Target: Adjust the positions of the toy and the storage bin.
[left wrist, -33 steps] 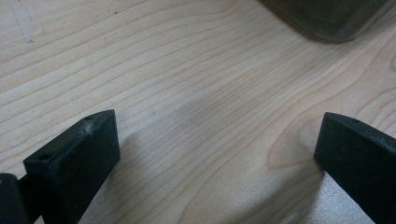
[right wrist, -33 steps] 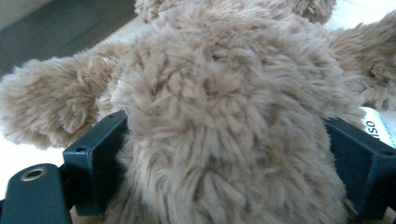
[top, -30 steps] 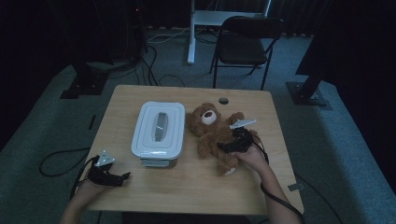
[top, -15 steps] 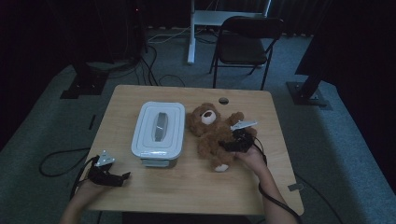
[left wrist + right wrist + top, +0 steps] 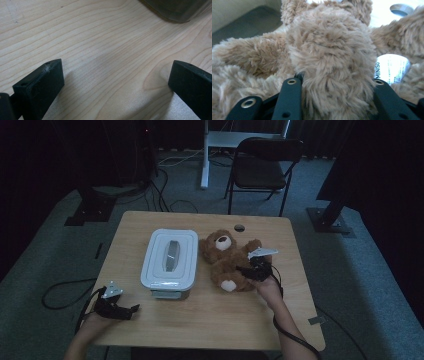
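Brown plush covers the teddy bear (image 5: 227, 262), which lies on its back on the wooden desk (image 5: 215, 320), just beside the white lidded box (image 5: 170, 262) at the box's 3 o'clock. In the high view the long axis of the bear runs from about 11 o'clock, where the head with the pale muzzle is, to about 5 o'clock, where the legs are. One arm points to about 2 o'clock.

The right gripper (image 5: 252, 270) is at the lower end of the bear, and its jaws are clamped on one furry leg (image 5: 332, 65). In the right gripper view a white label (image 5: 390, 67) shows beside this leg.

The left gripper (image 5: 117, 307) rests at the near left part of the desk, well apart from the bear. Its jaws stand wide apart, with only bare wood between them.

Compared with half a second ago, the bear lies almost in the same place. The right gripper has stayed on the leg, and the left gripper has not moved.
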Tool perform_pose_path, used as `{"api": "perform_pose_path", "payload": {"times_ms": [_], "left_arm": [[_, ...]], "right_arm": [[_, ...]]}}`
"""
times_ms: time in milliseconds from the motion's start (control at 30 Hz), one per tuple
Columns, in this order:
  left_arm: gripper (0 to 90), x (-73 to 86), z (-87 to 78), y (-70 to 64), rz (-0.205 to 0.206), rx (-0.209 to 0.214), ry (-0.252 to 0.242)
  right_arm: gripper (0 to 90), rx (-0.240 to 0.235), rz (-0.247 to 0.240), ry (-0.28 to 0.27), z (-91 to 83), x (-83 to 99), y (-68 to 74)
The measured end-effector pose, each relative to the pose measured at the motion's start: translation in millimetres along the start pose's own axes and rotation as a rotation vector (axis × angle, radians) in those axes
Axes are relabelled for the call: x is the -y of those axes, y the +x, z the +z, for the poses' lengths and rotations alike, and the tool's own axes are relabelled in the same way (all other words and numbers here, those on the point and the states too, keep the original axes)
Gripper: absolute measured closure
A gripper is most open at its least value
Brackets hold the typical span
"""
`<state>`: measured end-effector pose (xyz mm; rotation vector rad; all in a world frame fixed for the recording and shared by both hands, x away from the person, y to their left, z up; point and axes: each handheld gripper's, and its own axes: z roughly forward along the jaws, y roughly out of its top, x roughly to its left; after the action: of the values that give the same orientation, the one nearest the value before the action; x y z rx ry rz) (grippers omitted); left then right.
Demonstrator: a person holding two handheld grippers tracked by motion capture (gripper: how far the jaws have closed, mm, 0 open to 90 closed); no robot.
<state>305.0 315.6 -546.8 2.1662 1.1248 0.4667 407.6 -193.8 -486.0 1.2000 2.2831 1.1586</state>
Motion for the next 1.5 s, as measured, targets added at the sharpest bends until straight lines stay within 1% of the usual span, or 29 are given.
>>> {"api": "perform_pose_path", "payload": {"times_ms": [67,167,200,233,267,333,367,400,467,533,567,700,733,800,900,1000,1067,1100,1133,1167,1200,1233,1267,1333,1367,1433,1500], "left_arm": [[0.6,0.0,0.0,0.0,0.000,0.000,0.000],[0.7,0.0,0.0,0.0,0.000,0.000,0.000],[0.6,0.0,0.0,0.0,0.000,0.000,0.000],[0.6,0.0,0.0,0.0,0.000,0.000,0.000],[0.6,0.0,0.0,0.0,0.000,0.000,0.000],[0.7,0.0,0.0,0.0,0.000,0.000,0.000],[0.7,0.0,0.0,0.0,0.000,0.000,0.000],[0.7,0.0,0.0,0.0,0.000,0.000,0.000],[0.7,0.0,0.0,0.0,0.000,0.000,0.000],[0.7,0.0,0.0,0.0,0.000,0.000,0.000],[0.6,0.0,0.0,0.0,0.000,0.000,0.000],[0.6,0.0,0.0,0.0,0.000,0.000,0.001],[0.6,0.0,0.0,0.0,-0.001,0.000,0.000],[0.6,0.0,0.0,-0.1,0.000,0.000,0.000],[0.6,0.0,0.0,-0.1,0.000,0.000,0.000],[0.6,0.0,0.0,0.0,-0.001,0.000,0.000],[0.6,0.0,0.0,-0.1,-0.001,0.000,0.000],[0.6,0.0,0.0,0.0,0.000,0.000,0.001],[0.6,0.0,0.0,-0.1,-0.001,0.000,0.000],[0.7,0.0,0.0,-0.1,0.000,0.000,0.000],[0.6,0.0,0.0,0.0,-0.001,0.000,0.000],[0.6,0.0,0.0,0.0,0.000,0.000,0.000],[0.6,0.0,0.0,0.0,-0.001,0.001,0.000],[0.6,0.0,0.0,0.0,-0.001,0.001,0.000],[0.6,0.0,0.0,0.0,0.000,0.001,0.000],[0.6,0.1,-0.2,-0.2,0.000,0.001,0.000],[0.5,0.5,-0.6,-0.4,0.002,0.004,0.001]], "right_arm": [[64.1,0.002,0.016,-0.013,-2.8,-2.7,-2.6],[64.1,0.035,0.047,-0.045,-9.0,-5.6,-6.3],[64.1,0.035,0.047,-0.045,-9.0,-5.6,-6.3],[64.0,0.047,0.054,-0.058,-11.6,-6.5,-8.2],[64.0,0.069,0.077,-0.081,-17.6,-8.4,-14.0],[63.9,0.097,0.101,-0.097,-24.7,-10.3,-20.8],[63.9,0.097,0.101,-0.097,-24.7,-10.3,-20.8],[63.9,0.116,0.113,-0.103,-28.6,-10.8,-24.5],[63.8,0.176,0.146,-0.114,-37.9,-11.3,-34.5],[63.8,0.217,0.164,-0.118,-43.2,-10.2,-42.2],[63.7,0.236,0.183,-0.121,-46.3,-8.7,-47.8],[63.6,0.277,0.229,-0.125,-51.5,-3.5,-62.1],[63.6,0.294,0.236,-0.121,-51.8,-2.8,-65.3],[63.6,0.331,0.248,-0.114,-52.1,-2.3,-71.0],[63.5,0.374,0.283,-0.110,-51.9,-1.6,-81.3],[63.1,0.377,0.297,-0.111,-51.5,-0.4,-86.4],[61.5,0.415,0.317,-0.085,-43.9,7.2,-92.0],[60.1,0.428,0.328,-0.065,-39.5,11.2,-93.4],[56.8,0.434,0.333,-0.042,-34.3,16.3,-95.3],[51.9,0.435,0.345,-0.049,-30.5,22.1,-96.1],[45.3,0.425,0.352,-0.072,-30.6,25.5,-96.7],[39.0,0.419,0.356,-0.078,-31.7,26.4,-96.9],[34.0,0.418,0.356,-0.080,-32.4,26.7,-97.3],[25.5,0.397,0.364,-0.073,-33.3,26.2,-99.2],[20.8,0.397,0.366,-0.073,-33.7,25.6,-100.3],[13.9,0.393,0.369,-0.068,-33.3,25.7,-101.4],[12.6,0.381,0.371,-0.069,-33.9,27.1,-102.2]]}}
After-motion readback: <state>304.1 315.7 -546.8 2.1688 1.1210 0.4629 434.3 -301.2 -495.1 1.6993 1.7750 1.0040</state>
